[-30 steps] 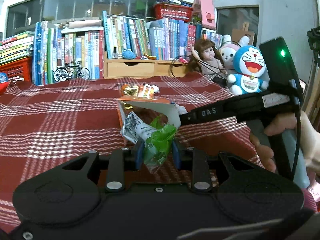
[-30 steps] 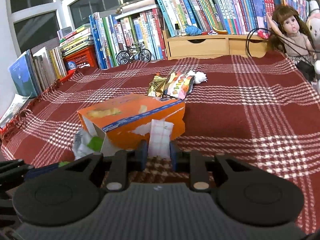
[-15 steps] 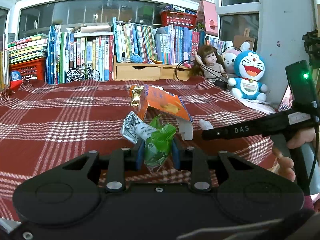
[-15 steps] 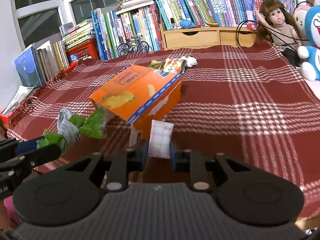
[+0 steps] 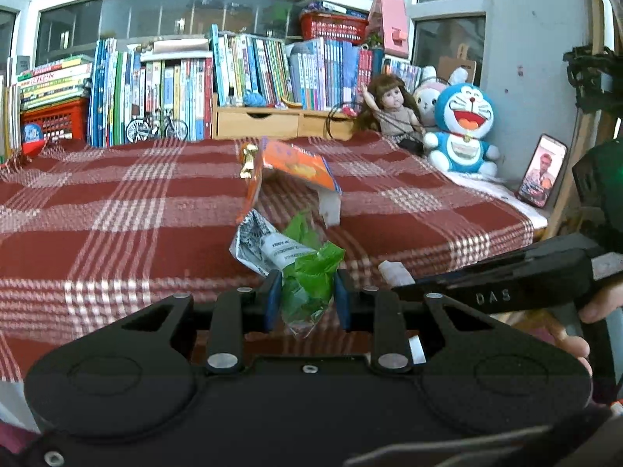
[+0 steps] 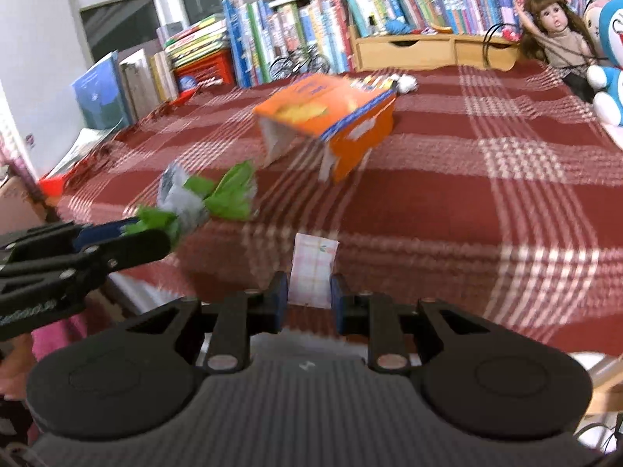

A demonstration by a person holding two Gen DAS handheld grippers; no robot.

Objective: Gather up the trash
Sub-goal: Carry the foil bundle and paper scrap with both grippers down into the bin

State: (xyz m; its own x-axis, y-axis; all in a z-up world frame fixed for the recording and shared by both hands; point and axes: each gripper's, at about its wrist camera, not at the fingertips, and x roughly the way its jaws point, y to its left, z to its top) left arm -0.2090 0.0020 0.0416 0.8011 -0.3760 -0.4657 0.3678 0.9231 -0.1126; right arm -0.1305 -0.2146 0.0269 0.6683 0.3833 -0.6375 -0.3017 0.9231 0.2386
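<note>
My left gripper [image 5: 305, 294] is shut on a crumpled green and silver wrapper [image 5: 311, 260], held above the near edge of the red plaid tablecloth [image 5: 117, 214]. My right gripper [image 6: 307, 299] is shut on a small pink checked packet [image 6: 314, 266]. It appears at the right of the left wrist view, just right of the wrapper. An open orange carton [image 6: 331, 116] is tilted and blurred over the cloth beyond both grippers, touching neither. Behind it lie a gold snack wrapper [image 5: 247, 161] and a white paper ball [image 6: 405, 83].
Books [image 5: 175, 81] and a wooden drawer unit [image 5: 288, 122] line the back. A toy bicycle [image 5: 155, 130], a doll [image 5: 389, 109] and a blue plush cat [image 5: 461, 132] stand there too. A phone [image 5: 541, 175] leans at the right edge.
Both grippers have drawn back toward the near table edge, keeping their trash. The orange carton has tipped up off the cloth and now sits farther from the right gripper.
</note>
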